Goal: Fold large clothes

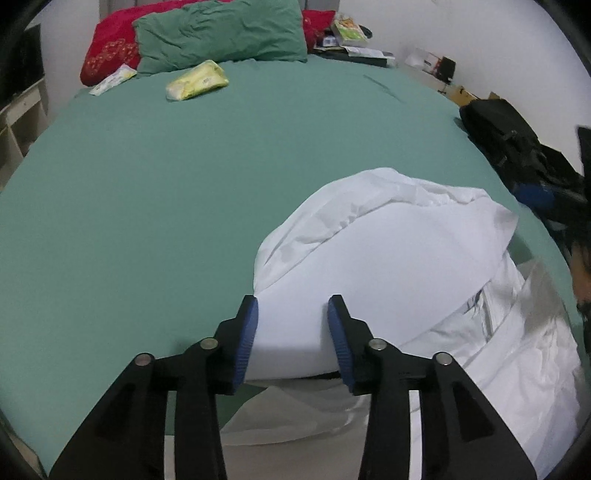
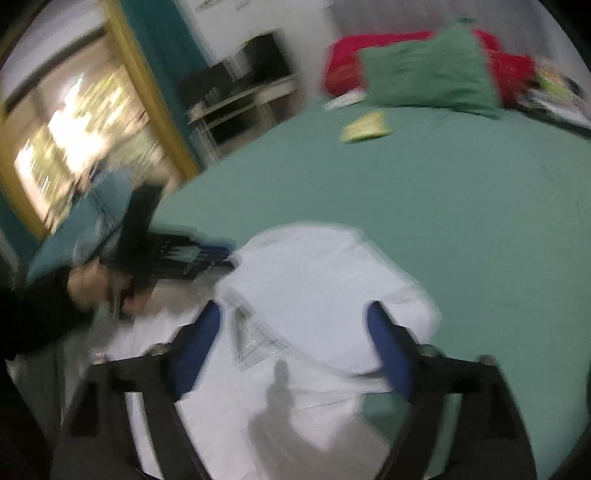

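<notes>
A large white garment point(image 1: 388, 251) lies bunched and partly folded at the near right of the bed, over the green sheet point(image 1: 166, 177). My left gripper point(image 1: 293, 301) stands half open, and a smooth folded layer of the white cloth runs between its blue pads point(image 1: 247, 332); I see no pinch in the cloth. The right wrist view is blurred. My right gripper point(image 2: 293, 306) is wide open just above the white garment point(image 2: 314, 273), with nothing gripped. A printed label point(image 2: 255, 343) shows on the cloth between its fingers.
A green pillow point(image 1: 221, 33), a red pillow point(image 1: 107, 48) and a yellow packet point(image 1: 197, 79) lie at the head of the bed. Books and clutter point(image 1: 347, 33) are at the far right corner. A black bag point(image 1: 509, 140) sits by the right edge. A hand point(image 2: 92, 284) shows at the left.
</notes>
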The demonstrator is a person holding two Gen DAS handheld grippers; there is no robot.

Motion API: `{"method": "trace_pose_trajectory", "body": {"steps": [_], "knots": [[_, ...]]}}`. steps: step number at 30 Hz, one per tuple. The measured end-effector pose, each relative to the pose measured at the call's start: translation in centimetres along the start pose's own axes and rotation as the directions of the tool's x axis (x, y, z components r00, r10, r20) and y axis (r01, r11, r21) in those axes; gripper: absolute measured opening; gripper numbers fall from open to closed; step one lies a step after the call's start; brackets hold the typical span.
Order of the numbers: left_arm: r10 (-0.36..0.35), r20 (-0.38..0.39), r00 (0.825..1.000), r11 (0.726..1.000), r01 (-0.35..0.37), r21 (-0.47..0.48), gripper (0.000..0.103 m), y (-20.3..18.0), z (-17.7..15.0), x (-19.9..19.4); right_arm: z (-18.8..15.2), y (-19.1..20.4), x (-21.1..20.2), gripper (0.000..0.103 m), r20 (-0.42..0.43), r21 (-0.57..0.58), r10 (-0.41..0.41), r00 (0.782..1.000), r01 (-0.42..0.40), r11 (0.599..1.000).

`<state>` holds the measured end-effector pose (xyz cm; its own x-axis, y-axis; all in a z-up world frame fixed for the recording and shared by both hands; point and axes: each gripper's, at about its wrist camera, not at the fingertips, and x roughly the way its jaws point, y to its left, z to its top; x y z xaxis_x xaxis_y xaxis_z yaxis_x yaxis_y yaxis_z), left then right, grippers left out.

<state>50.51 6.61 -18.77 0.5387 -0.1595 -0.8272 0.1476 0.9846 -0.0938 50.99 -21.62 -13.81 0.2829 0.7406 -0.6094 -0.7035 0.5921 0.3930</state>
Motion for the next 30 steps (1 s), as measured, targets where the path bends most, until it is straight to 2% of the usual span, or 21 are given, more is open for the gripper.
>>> {"method": "trace_pose_trajectory", "body": {"steps": [2, 4, 6, 7, 8, 9, 10, 11, 13, 15, 16, 17, 18, 19, 20, 21, 23, 24, 25, 27, 30], "knots": [[-0.014, -0.020, 1.000, 1.000, 0.015, 0.024, 0.054, 0.5, -0.2, 0.2, 0.5, -2.9, 0.5, 0.084, -0.018, 0.088, -0.014, 1.000, 0.016, 0.996], [-0.040, -0.036, 0.999, 0.999, 0.040, -0.002, 0.063, 1.4, -0.2, 0.8, 0.2, -5.7, 2.0, 0.084, -0.102, 0.184, -0.033, 0.994, 0.051, 0.982], [-0.053, -0.039, 0.998, 0.998, 0.052, -0.028, 0.071, 2.3, -0.4, 0.9, -0.9, -7.9, 4.0, 0.084, -0.168, 0.279, 0.047, 0.985, 0.002, 0.960], [-0.057, -0.037, 0.998, 0.998, 0.057, -0.024, 0.072, 2.3, -0.5, 0.9, -1.3, -8.1, 4.5, 0.084, -0.176, 0.284, 0.059, 0.983, -0.007, 0.959], [-0.059, -0.032, 0.998, 0.998, 0.058, -0.018, 0.073, 2.2, -0.3, 1.0, -1.3, -7.9, 4.3, 0.082, -0.145, 0.264, 0.084, 0.986, -0.043, 0.964], [-0.061, -0.025, 0.998, 0.998, 0.060, -0.015, 0.073, 2.1, -0.4, 1.2, -1.4, -7.7, 4.5, 0.055, -0.141, 0.280, 0.136, 0.981, -0.092, 0.956], [-0.067, -0.017, 0.998, 0.998, 0.067, -0.017, 0.073, 2.2, -0.5, 1.2, -1.6, -7.1, 5.0, 0.039, -0.154, 0.296, 0.180, 0.972, -0.129, 0.946], [-0.070, -0.011, 0.998, 0.997, 0.070, -0.020, 0.073, 2.2, -0.6, 1.2, -1.7, -6.4, 5.4, 0.029, -0.174, 0.279, 0.175, 0.969, -0.122, 0.953], [-0.087, -0.012, 0.996, 0.996, 0.087, -0.011, 0.072, 2.1, -0.6, 1.3, -2.2, -4.2, 6.8, 0.018, -0.235, 0.212, 0.143, 0.961, -0.093, 0.973], [-0.123, -0.021, 0.992, 0.992, 0.123, 0.009, 0.045, 1.6, -0.5, 1.1, -1.5, -2.2, 6.8, 0.015, -0.238, 0.140, 0.103, 0.966, -0.071, 0.988], [-0.094, -0.019, 0.995, 0.995, 0.095, 0.024, 0.039, 1.2, -0.5, 0.7, -1.2, -1.0, 6.7, 0.014, -0.237, 0.079, 0.033, 0.971, -0.015, 0.997], [-0.023, 0.006, 1.000, 0.997, 0.022, 0.070, 0.021, 0.4, -0.4, 0.0, -0.8, 0.9, 6.1, 0.014, -0.218, -0.016, -0.056, 0.974, 0.054, 0.998], [0.035, 0.037, 0.999, 0.992, -0.039, 0.117, 0.015, -0.2, -0.3, -0.7, -0.3, 2.4, 5.7, 0.013, -0.189, -0.098, -0.128, 0.974, 0.111, 0.989], [0.084, 0.078, 0.993, 0.984, -0.095, 0.148, 0.014, -0.9, -0.2, -1.7, -0.2, 4.2, 5.1, 0.013, -0.149, -0.204, -0.218, 0.964, 0.186, 0.961], [0.115, 0.120, 0.986, 0.978, -0.133, 0.158, 0.013, -1.4, -0.2, -2.9, -0.1, 6.6, 4.2, 0.013, -0.076, -0.333, -0.318, 0.945, 0.277, 0.901], [0.142, 0.159, 0.977, 0.971, -0.169, 0.168, 0.013, -2.0, -0.3, -4.0, -0.5, 8.3, 3.7, 0.013, -0.014, -0.418, -0.386, 0.922, 0.345, 0.840], [0.178, 0.226, 0.958, 0.954, -0.224, 0.197, 0.013, -3.3, -1.3, -5.6, -2.3, 11.1, 3.1, 0.013, 0.121, -0.564, -0.484, 0.866, 0.462, 0.685], [0.184, 0.257, 0.949, 0.945, -0.242, 0.219, 0.014, -4.0, -2.0, -6.3, -3.8, 12.4, 3.1, 0.013, 0.182, -0.617, -0.525, 0.832, 0.512, 0.598], [0.200, 0.296, 0.934, 0.928, -0.277, 0.247, 0.014, -5.0, -3.2, -7.0, -5.2, 13.3, 3.4, 0.013, 0.214, -0.651, -0.545, 0.811, 0.534, 0.540], [0.226, 0.317, 0.921, 0.909, -0.317, 0.271, 0.016, -6.1, -5.0, -7.5, -8.7, 14.6, 3.9, 0.013, 0.277, -0.702, -0.586, 0.762, 0.577, 0.417], [0.237, 0.288, 0.928, 0.903, -0.320, 0.287, 0.017, -7.3, -7.7, -8.2, -12.8, 16.4, 3.8, 0.014, 0.315, -0.742, -0.595, 0.740, 0.582, 0.332]]}}
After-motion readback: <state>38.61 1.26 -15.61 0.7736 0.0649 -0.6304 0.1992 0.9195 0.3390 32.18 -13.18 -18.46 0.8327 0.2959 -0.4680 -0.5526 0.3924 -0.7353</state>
